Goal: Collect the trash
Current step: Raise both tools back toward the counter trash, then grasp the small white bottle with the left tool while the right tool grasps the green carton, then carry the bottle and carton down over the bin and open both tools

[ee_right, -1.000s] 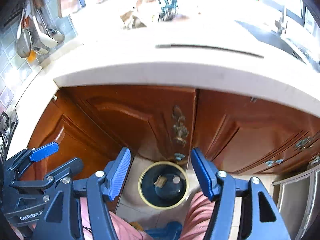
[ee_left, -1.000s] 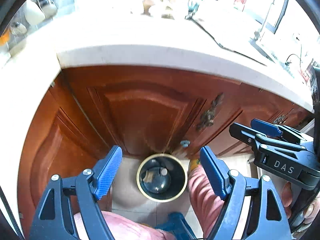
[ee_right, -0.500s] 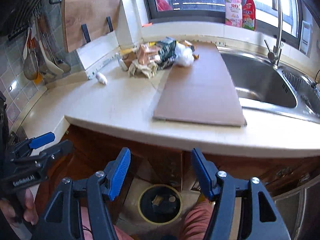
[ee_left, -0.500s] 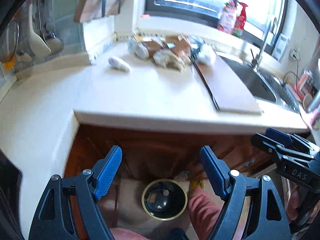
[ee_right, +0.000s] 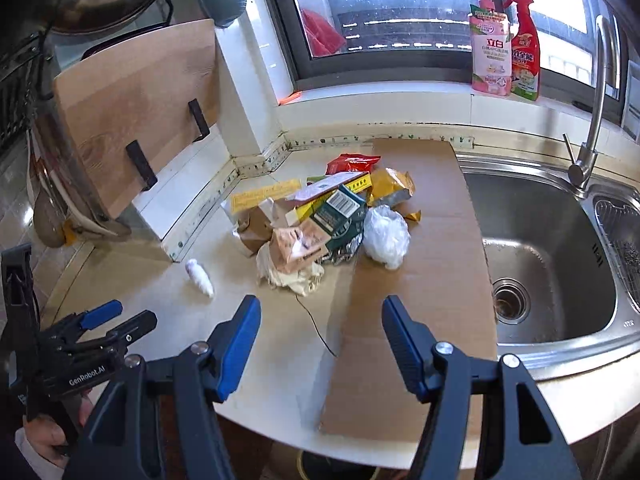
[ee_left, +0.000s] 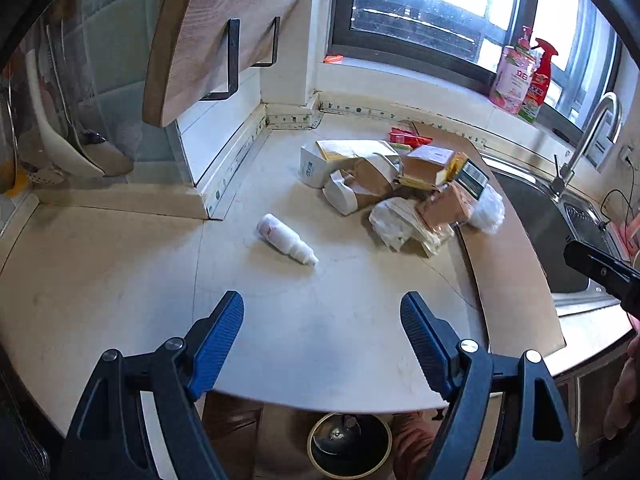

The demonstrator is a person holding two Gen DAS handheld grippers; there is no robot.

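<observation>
Two grippers hover over the tabletop [ee_left: 120, 264], the left gripper [ee_left: 322, 332] and right gripper [ee_right: 320, 328] both spread wide with nothing between their fingers. A trash pile [ee_right: 320, 220] of cartons, wrappers and a crumpled plastic bag lies at 12 o'clock of the right gripper, partly on a cardboard sheet [ee_right: 424, 280]. A small white bottle [ee_left: 286, 239] lies alone at 9 o'clock of the pile.

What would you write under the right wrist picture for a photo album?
Open right claw above the countertop, facing a trash pile beside the sink.
</observation>
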